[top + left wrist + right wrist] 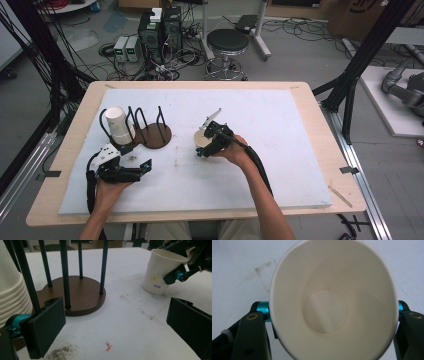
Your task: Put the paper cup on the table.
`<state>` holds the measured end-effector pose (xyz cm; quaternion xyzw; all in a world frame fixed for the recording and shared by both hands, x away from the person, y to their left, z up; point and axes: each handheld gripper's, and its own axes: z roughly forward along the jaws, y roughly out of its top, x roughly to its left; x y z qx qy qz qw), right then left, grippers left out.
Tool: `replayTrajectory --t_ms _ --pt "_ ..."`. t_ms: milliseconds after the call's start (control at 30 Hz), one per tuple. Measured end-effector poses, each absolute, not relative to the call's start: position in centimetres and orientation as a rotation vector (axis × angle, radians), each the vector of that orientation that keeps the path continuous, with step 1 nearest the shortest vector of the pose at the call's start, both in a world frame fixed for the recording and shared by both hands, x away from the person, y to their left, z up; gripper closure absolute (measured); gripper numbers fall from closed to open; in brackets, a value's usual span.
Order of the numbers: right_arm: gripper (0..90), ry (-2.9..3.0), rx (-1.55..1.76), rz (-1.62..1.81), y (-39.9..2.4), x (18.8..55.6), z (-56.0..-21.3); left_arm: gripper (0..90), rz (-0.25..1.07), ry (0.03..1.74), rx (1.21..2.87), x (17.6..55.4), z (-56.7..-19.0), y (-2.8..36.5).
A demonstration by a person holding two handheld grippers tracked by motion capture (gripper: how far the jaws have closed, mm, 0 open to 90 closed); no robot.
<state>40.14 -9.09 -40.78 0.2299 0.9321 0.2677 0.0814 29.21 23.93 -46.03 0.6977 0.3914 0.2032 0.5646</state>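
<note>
The right gripper is clamped on the sides of a white paper cup, which sits upright on the white table mat near its middle, and the right gripper view looks straight down into the paper cup's bare, dry inside. To its left, a stack of white cups lies tilted among the black posts of a wooden-based cup rack. The left gripper rests just in front of the rack, its jaws spread wide with nothing between them.
</note>
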Motion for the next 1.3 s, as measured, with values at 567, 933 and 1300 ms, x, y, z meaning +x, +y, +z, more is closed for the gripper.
replayTrajectory --t_ms 567,933,1300 --pt "14.4 2.770 0.718 0.862 -9.5 40.0 -41.7 2.3 0.471 0.925 1.634 29.2 -46.1 24.0" --pt "14.3 2.730 0.752 0.931 -11.0 39.4 -41.6 2.3 0.467 0.926 1.634 29.3 -46.1 24.1" --pt "14.4 2.638 0.806 1.126 -14.9 37.3 -41.8 2.2 0.468 0.923 1.624 29.2 -46.1 24.1"
